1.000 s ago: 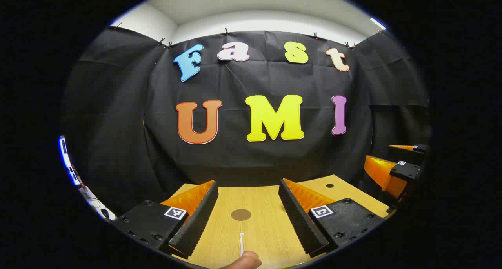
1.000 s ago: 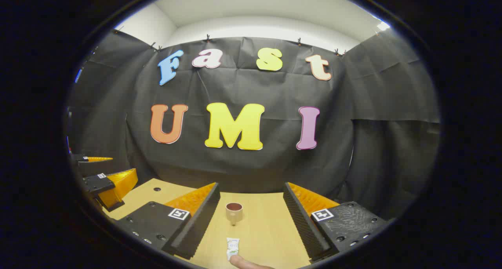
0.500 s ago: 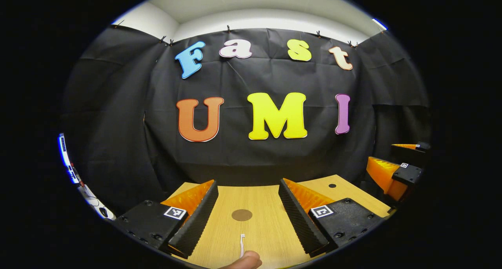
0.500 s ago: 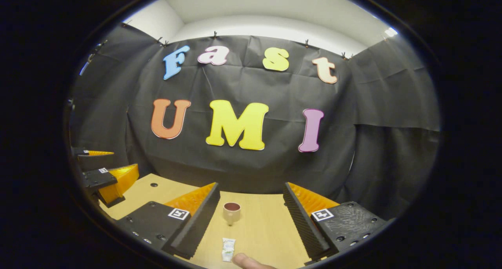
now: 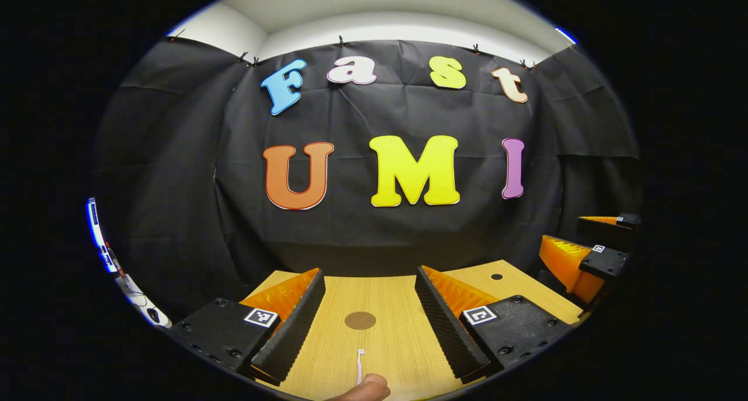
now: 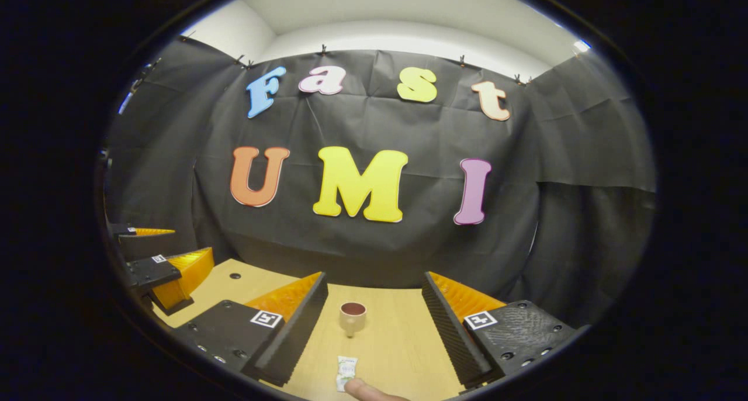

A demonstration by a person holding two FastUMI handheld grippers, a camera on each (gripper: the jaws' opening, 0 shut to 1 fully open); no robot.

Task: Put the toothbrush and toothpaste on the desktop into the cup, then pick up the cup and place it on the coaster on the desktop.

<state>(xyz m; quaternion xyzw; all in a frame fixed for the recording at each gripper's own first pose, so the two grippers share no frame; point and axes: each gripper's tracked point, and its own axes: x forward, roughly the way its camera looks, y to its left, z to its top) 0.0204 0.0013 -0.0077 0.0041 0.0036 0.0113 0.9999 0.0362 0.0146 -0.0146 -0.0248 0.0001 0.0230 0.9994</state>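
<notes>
Nothing's done yet, far as these views show, so start on your left. Your left gripper [image 5: 368,284] hangs over the desktop [image 5: 380,298] w/ jaws spread wide, nothing between them. Dead ahead betw. its fingers sits the coaster [image 5: 360,320], a flat brown disc, bare on top. Nearer you lies the toothbrush [image 5: 360,366], thin and white, flat on the wood, its near end hidden behind a fingertip [image 5: 365,388] at the bottom edge. Moving right, your right gripper [image 6: 374,287] is likewise wide open and empty. Betw. its fingers the cup [image 6: 352,317] stands upright, apparently w/ nothing in it, though the inside is small and dark. Just short of it the toothpaste [image 6: 346,370] lies flat, a small sachet-like pack, w/ another fingertip [image 6: 368,391] touching or just beside its near end; can't tell which. So all 3 steps are left: brush into cup, paste into cup, then cup onto coaster. Each gripper looks lined up on its own item, so I'd judge you're at the approach stage only; no grasp has begun.
</notes>
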